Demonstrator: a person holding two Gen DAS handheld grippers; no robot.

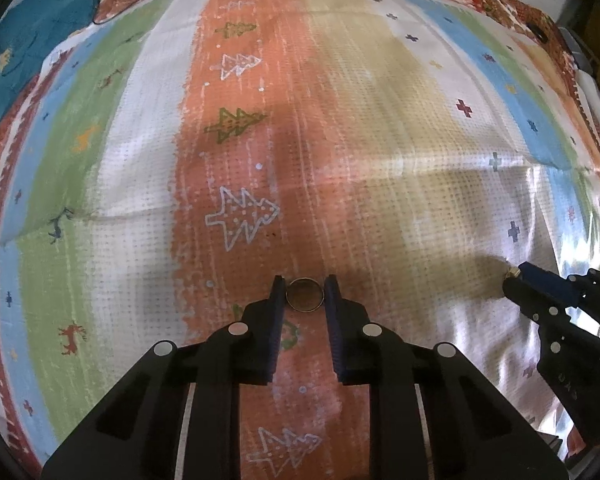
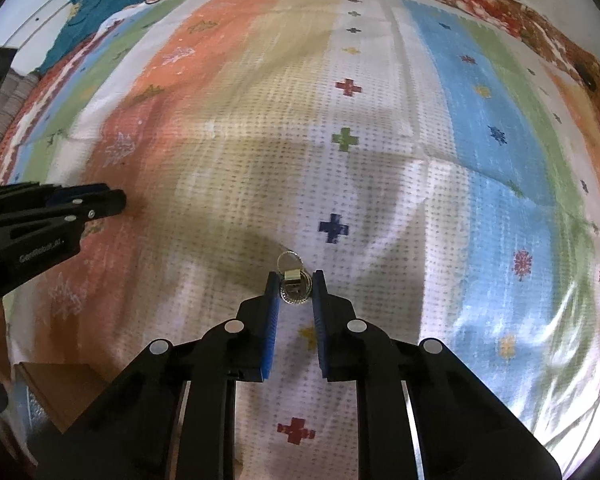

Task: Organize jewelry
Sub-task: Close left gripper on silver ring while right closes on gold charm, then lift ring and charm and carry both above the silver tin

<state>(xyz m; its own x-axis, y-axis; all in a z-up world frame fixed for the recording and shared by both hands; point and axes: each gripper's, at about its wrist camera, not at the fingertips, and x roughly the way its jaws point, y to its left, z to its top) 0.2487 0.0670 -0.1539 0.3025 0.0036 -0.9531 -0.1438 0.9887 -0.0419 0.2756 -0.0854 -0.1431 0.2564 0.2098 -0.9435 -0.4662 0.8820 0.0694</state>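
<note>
On the left gripper (image 2: 116, 202), seen at the left edge of the right wrist view, a small white brand text stands on its black side plate, lower left of the frame. It seems to read "GenRobot.AI", but the letters are small and a little blurred. On the right gripper (image 1: 510, 280), at the right edge of the left wrist view, pale letters also stand on the black body, upside down and too small to read.

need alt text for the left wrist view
The left gripper has its fingers closed on a gold ring lying on an orange stripe of a colourful patterned cloth. The right gripper is at the right edge.
</note>
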